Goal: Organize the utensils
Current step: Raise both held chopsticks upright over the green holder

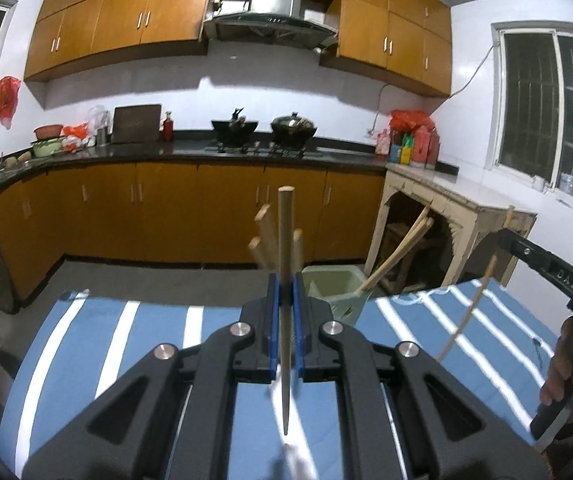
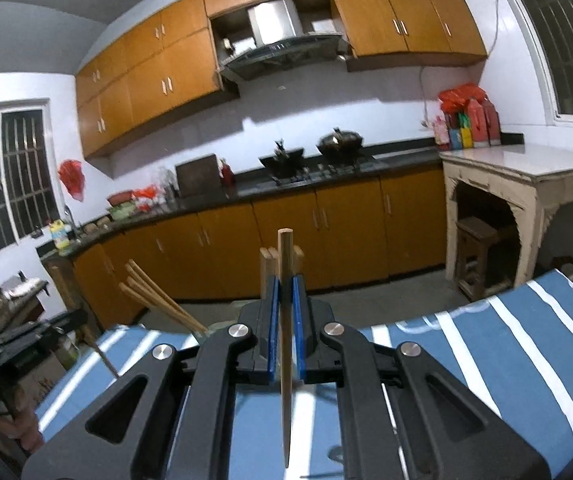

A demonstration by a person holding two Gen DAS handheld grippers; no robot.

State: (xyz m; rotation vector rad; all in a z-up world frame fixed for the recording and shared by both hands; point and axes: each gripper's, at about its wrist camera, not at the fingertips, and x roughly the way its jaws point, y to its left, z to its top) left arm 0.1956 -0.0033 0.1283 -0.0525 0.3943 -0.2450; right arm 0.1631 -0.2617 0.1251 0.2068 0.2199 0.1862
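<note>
My left gripper [image 1: 285, 294] is shut on a wooden chopstick [image 1: 285, 240] that stands upright between the blue pads, its point toward the camera. Behind it, several chopstick ends [image 1: 264, 236] rise from a pale green holder [image 1: 336, 286] at the table's far edge. My right gripper [image 2: 285, 294] is shut on another upright wooden chopstick [image 2: 285, 272]. Several chopsticks [image 2: 158, 300] lean out to its left and others [image 2: 267, 264] stand just behind the fingers. The right gripper also shows at the right of the left wrist view [image 1: 554, 276], with its chopstick [image 1: 468, 316] hanging down.
The table wears a blue cloth with white stripes [image 1: 158, 344]. Beyond it lie a grey floor, orange cabinets [image 1: 166, 208], a dark counter with two woks [image 1: 262, 128] and a pale stone side table [image 2: 526, 176] on the right.
</note>
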